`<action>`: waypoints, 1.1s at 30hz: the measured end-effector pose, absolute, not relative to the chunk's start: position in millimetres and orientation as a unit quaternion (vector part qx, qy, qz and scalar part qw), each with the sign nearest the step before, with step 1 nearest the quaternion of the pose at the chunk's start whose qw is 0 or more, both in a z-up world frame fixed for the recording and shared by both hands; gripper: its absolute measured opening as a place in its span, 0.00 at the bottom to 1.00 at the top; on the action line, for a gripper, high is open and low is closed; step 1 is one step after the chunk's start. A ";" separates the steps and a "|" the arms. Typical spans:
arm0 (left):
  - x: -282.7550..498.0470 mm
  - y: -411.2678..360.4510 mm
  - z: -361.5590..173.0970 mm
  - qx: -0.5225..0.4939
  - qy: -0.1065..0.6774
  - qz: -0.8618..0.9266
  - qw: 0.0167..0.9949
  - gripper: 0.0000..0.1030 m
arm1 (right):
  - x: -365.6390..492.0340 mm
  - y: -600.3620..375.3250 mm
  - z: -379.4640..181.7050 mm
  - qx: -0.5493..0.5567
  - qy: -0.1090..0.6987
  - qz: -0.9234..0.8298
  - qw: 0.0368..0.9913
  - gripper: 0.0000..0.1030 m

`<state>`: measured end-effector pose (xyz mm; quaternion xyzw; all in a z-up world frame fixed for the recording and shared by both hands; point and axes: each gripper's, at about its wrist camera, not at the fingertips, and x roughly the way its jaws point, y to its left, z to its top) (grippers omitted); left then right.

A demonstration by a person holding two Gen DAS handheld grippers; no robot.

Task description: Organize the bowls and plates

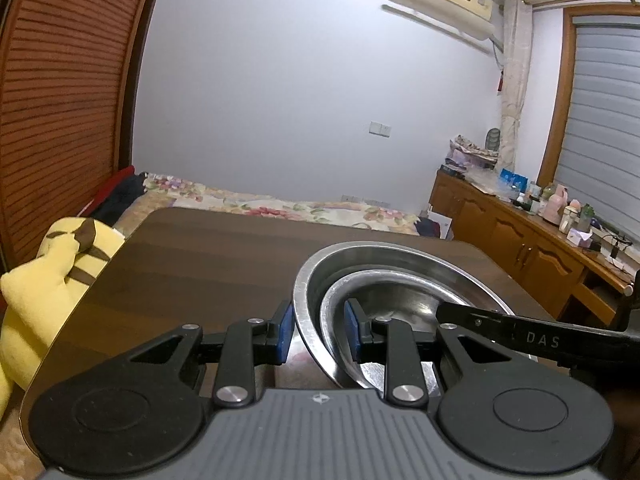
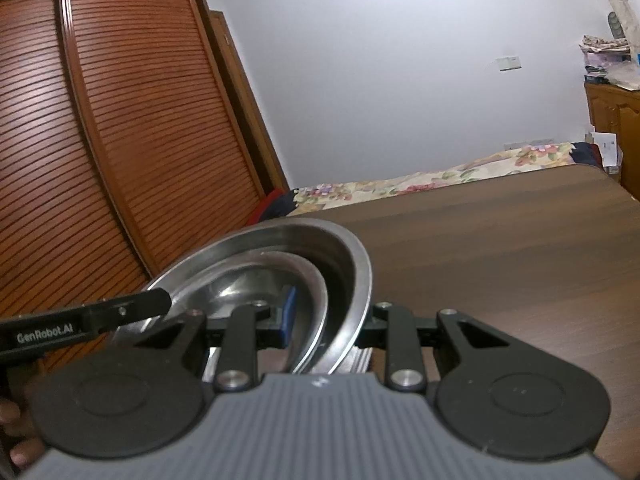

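Two nested steel bowls sit on the dark wooden table [image 1: 192, 264]: a large outer bowl [image 1: 452, 264] with a smaller bowl [image 1: 400, 300] inside it. My left gripper [image 1: 316, 330] straddles their left rims, one blue pad outside, one inside the smaller bowl; the jaws stand apart with a gap to the metal. In the right wrist view my right gripper [image 2: 328, 316] straddles the right rims of the outer bowl [image 2: 356, 272] and inner bowl [image 2: 256, 280]. Its inner blue pad [image 2: 289, 312] shows; the outer one is hidden.
A yellow plush toy [image 1: 52, 276] lies off the table's left edge. A bed with a floral cover [image 1: 280, 206] is behind the table. A wooden sideboard [image 1: 520, 236] with clutter stands at right. A louvred wardrobe [image 2: 100, 140] stands at left.
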<state>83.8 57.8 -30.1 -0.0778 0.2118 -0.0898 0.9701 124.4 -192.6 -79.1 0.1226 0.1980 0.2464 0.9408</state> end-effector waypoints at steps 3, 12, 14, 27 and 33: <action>86.8 64.6 -37.3 -0.082 0.221 -0.095 0.967 0.27 | 122.8 -189.5 -80.7 0.114 0.202 0.247 0.941 0.29; 92.7 70.6 -45.6 -0.081 0.233 -0.107 0.963 0.27 | 124.4 -188.1 -85.8 0.119 0.214 0.248 0.937 0.29; 95.1 71.3 -46.6 -0.079 0.234 -0.108 0.963 0.27 | 124.5 -186.8 -87.2 0.115 0.214 0.246 0.939 0.29; 95.2 72.6 -52.5 -0.067 0.230 -0.108 0.965 0.27 | 126.6 -174.3 -88.0 0.084 0.213 0.244 0.942 0.29; 96.1 73.5 -53.5 -0.064 0.234 -0.098 0.965 0.27 | 125.1 -176.1 -86.2 0.074 0.210 0.231 0.947 0.39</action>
